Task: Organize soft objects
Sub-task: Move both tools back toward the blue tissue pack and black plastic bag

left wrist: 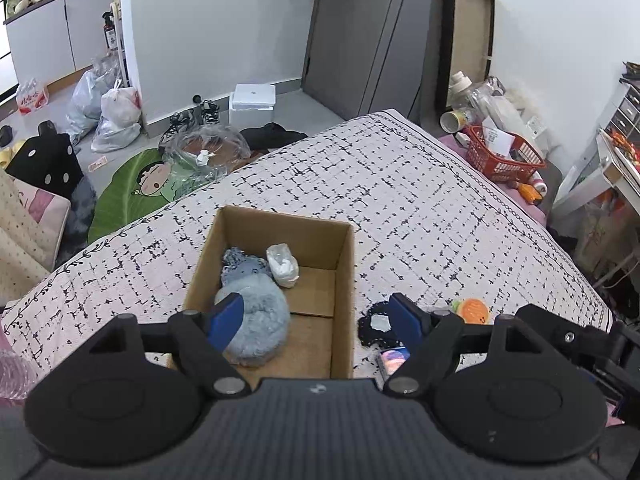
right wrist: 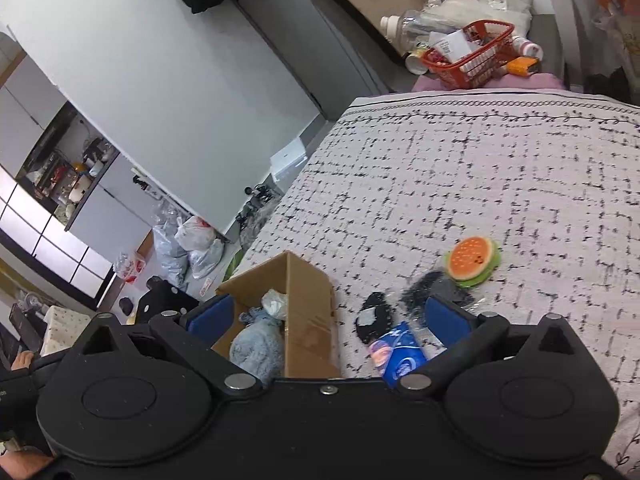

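An open cardboard box (left wrist: 344, 264) stands on the patterned bedspread (left wrist: 400, 184). Inside lie a fluffy blue-grey plush (left wrist: 264, 320), a blue knitted piece (left wrist: 240, 266) and a white wrapped bundle (left wrist: 283, 266). My left gripper (left wrist: 316, 318) is open and empty above the box's near end. To the right of the box lie a black knitted item (left wrist: 372, 326), a blue printed packet (left wrist: 394, 360) and an orange burger-shaped plush (left wrist: 472, 310). In the right wrist view my right gripper (right wrist: 326, 316) is open and empty over the box (right wrist: 308, 320), the black item (right wrist: 374, 320), the blue packet (right wrist: 398, 354) and the burger plush (right wrist: 472, 258).
A red basket (left wrist: 500, 152) with bottles and papers sits past the bed's far right corner. Left of the bed the floor holds a green leaf mat (left wrist: 132, 192), plastic bags (left wrist: 112, 116) and a white box (left wrist: 252, 104). A dark speckled item (right wrist: 432, 290) lies beside the burger plush.
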`<act>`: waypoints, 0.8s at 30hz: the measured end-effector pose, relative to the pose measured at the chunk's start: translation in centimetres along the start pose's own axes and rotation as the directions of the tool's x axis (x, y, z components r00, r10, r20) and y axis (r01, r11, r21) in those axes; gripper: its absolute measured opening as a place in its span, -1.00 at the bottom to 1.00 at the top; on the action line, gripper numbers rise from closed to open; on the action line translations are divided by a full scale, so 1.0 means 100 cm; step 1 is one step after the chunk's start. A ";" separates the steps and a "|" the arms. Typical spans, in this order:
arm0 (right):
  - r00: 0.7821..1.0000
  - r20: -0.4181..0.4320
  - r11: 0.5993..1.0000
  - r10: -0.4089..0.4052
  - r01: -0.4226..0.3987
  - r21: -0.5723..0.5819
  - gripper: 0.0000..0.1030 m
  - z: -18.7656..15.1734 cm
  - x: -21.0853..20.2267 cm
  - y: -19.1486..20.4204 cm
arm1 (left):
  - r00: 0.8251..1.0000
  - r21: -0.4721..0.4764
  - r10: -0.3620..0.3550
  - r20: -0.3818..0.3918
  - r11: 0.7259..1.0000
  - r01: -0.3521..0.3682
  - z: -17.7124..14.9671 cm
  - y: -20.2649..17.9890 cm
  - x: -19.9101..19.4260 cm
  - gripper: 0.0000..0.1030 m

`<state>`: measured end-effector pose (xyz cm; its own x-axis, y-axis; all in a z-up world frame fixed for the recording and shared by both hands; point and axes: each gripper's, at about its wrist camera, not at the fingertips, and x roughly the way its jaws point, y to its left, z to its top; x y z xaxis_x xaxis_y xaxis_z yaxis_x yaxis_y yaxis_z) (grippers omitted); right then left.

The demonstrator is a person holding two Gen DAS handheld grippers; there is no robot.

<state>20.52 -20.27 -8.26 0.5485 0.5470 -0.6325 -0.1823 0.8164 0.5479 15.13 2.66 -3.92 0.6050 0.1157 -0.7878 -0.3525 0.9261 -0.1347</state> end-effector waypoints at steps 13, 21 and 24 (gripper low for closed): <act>0.994 -0.008 0.994 -0.107 0.107 0.005 1.00 0.008 -0.010 -0.022 | 1.000 0.100 0.007 0.010 0.995 -0.008 -0.009 -0.044 0.003 0.52; 0.992 -0.032 0.991 -0.124 0.125 0.038 1.00 0.013 -0.008 -0.042 | 1.000 0.104 0.001 -0.013 0.995 0.000 -0.013 -0.061 0.014 0.52; 0.991 -0.039 0.991 -0.129 0.130 0.038 1.00 0.014 -0.006 -0.045 | 1.000 0.118 -0.002 -0.016 0.993 0.003 -0.013 -0.068 0.018 0.52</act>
<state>22.13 -24.49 -9.60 0.5349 0.4439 -0.7189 -0.0777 0.8731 0.4813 17.65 -3.91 -5.24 0.5943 0.1086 -0.7969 -0.2636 0.9624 -0.0655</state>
